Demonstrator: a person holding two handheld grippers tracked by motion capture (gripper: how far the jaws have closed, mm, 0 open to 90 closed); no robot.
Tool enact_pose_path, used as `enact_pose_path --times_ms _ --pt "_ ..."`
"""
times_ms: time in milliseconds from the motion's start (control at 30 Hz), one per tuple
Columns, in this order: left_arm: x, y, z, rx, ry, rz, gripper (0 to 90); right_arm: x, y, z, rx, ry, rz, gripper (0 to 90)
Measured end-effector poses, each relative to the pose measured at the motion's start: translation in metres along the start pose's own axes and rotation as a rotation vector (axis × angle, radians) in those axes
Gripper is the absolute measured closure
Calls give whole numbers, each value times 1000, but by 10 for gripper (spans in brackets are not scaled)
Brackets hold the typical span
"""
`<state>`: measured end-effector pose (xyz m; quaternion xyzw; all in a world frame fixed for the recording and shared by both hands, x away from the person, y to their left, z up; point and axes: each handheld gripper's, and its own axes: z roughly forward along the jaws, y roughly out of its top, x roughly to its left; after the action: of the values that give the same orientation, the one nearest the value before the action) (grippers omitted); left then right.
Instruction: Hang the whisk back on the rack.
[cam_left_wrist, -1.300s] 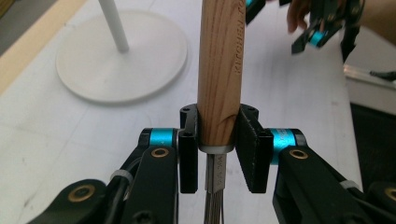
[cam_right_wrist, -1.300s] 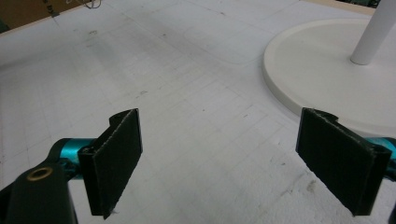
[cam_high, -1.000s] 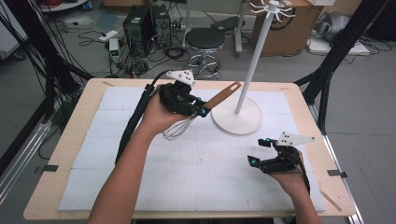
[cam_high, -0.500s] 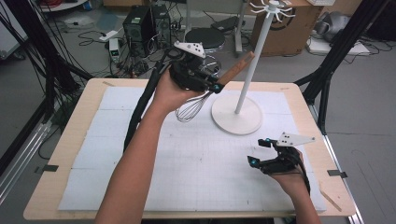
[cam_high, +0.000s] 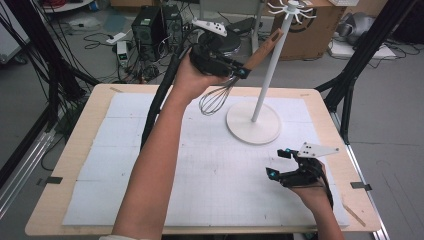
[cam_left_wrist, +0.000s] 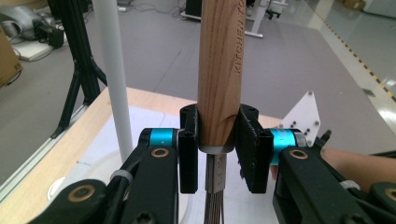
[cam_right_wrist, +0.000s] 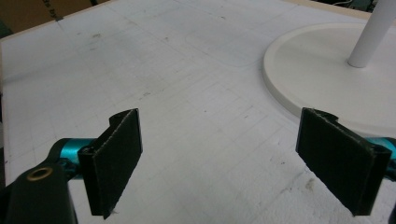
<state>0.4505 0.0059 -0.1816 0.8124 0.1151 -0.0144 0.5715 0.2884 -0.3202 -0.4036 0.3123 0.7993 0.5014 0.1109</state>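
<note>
1. Your left gripper (cam_high: 235, 70) is clenched on the whisk (cam_high: 235, 75): in the left gripper view both jaws press the lower end of its wooden handle (cam_left_wrist: 219, 70), just above the metal collar.
2. Your right gripper (cam_high: 280, 164) stands wide apart, holding nothing, low over the white mat (cam_high: 210, 175) near the stand's round base (cam_high: 252, 122).
3. The whisk's wire loops run out of the left gripper view's bottom edge.
4. You hold the whisk raised above the table's far side, handle tilted up beside the stand's pole (cam_high: 270, 65), wires hanging down.
</note>
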Motion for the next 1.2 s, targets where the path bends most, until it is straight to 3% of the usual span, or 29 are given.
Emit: enact_pose_path --times_ms 200,467,900,1033,1200 --pt "8 10 4 -13 -5 -7 718 -1 -1 -1 1 -3 0 139" --pt "15 25 14 -9 31 -8 717 -2 -2 0 8 -3 -2 139" --pt "27 26 23 12 64 -36 717 -2 -5 -5 -3 -5 5 139" --pt "27 25 31 21 62 -36 717 -2 -5 -5 2 -7 10 140" --pt "24 25 46 59 93 -31 717 -2 -6 -4 11 -7 9 139"
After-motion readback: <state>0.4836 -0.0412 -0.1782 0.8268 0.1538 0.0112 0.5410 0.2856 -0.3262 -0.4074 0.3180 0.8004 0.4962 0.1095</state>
